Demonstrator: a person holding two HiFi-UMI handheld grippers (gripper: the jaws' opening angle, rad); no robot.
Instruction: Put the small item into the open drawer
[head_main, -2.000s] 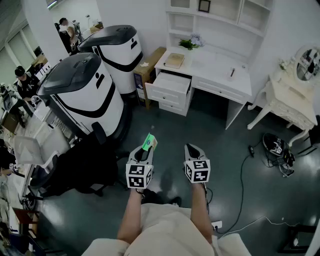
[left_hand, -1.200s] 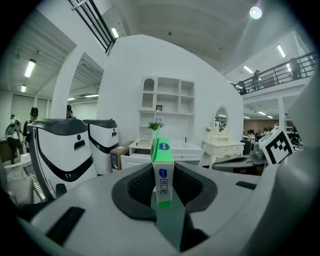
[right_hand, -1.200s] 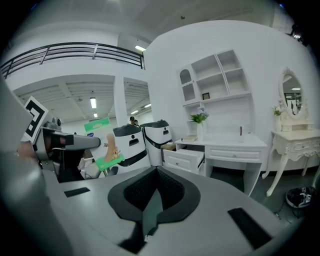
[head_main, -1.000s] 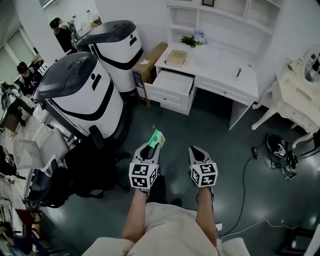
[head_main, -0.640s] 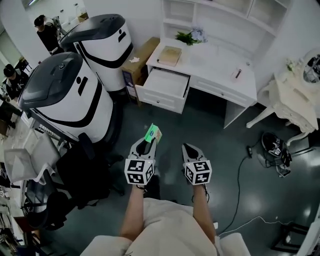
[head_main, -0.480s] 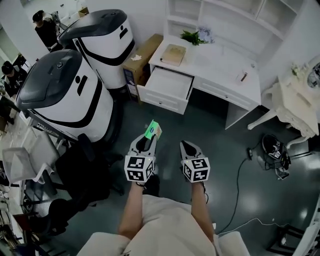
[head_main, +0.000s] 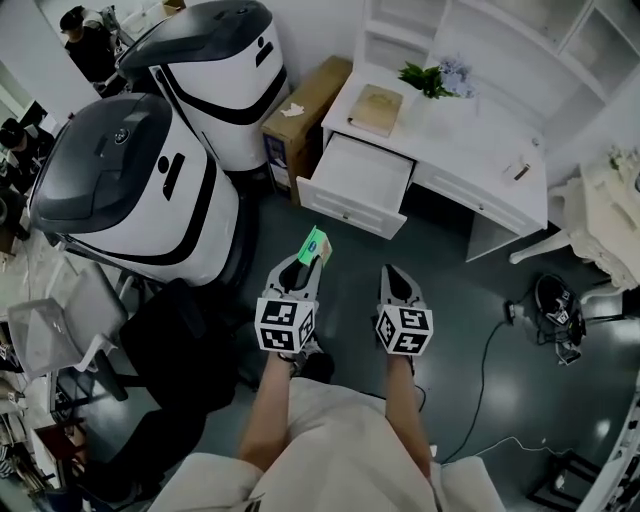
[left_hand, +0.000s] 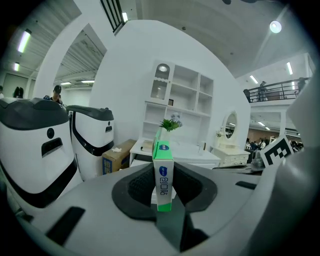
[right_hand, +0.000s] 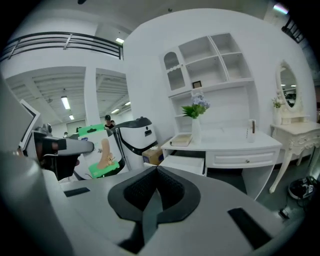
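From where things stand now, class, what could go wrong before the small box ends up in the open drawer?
1. The left tongs pinch the green-and-white box edge-on, and much of it juts past the tips, so it could tilt or slip while carried.
2. The open drawer lies some way ahead, so an early release would drop the box on the floor.
3. The right tongs are shut and empty, so they may not catch a slip.

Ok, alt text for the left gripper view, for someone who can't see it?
The left gripper is shut on a small green-and-white box, held upright between its jaws. Beyond it stand a white desk with shelves, a cardboard box and two large white-and-black machines.
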